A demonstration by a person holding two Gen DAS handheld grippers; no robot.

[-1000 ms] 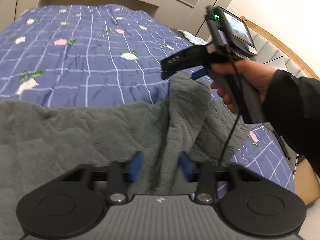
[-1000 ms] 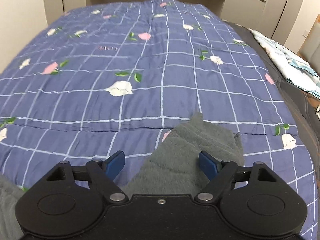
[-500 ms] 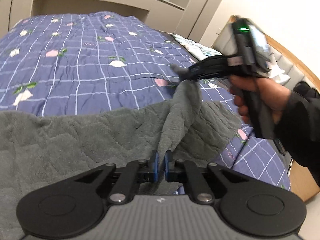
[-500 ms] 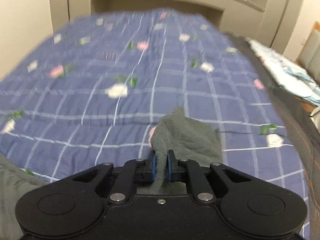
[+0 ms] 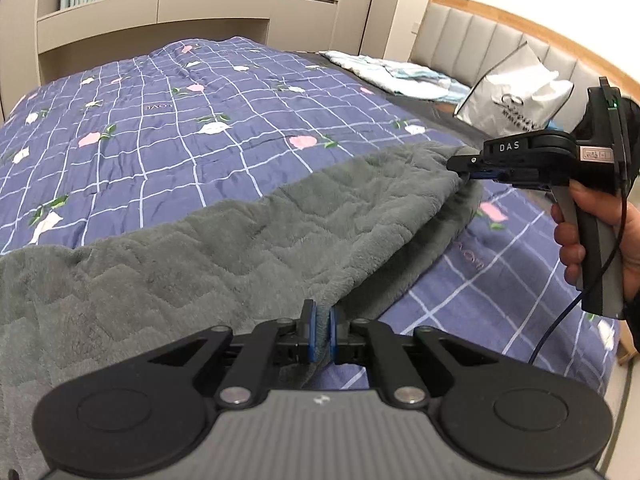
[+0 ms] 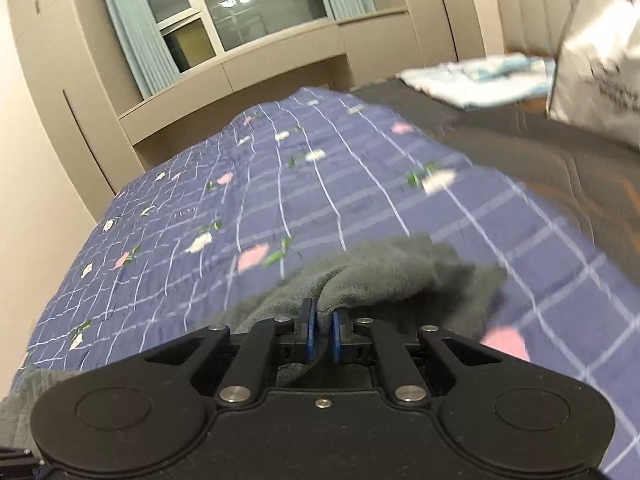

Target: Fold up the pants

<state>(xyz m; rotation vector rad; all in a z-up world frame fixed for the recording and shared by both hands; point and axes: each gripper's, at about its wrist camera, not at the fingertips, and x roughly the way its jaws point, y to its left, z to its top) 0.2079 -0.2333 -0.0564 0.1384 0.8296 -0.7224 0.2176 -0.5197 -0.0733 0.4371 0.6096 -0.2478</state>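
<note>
The grey fleece pants [image 5: 248, 248] lie across the blue checked quilt [image 5: 168, 120], their right end lifted off the bed. My left gripper [image 5: 321, 334] is shut on the near edge of that end. My right gripper [image 5: 466, 170] shows at the right of the left wrist view, shut on the far corner and holding it up, so the fabric hangs stretched between the two. In the right wrist view my right gripper [image 6: 321, 334] pinches a fold of the pants [image 6: 384, 276] above the quilt [image 6: 320, 184].
A white shopping bag [image 5: 516, 96] stands at the padded headboard [image 5: 480, 36]. Folded pale blue bedding [image 5: 396, 74] lies on the dark sheet beside it. Beige cabinets [image 6: 64, 92] and a curtained window [image 6: 248, 4] stand beyond the bed.
Both grippers closed on the pants end about half a second ago. Since then they have lifted it and moved apart, the right gripper swinging right, spreading the fabric.
</note>
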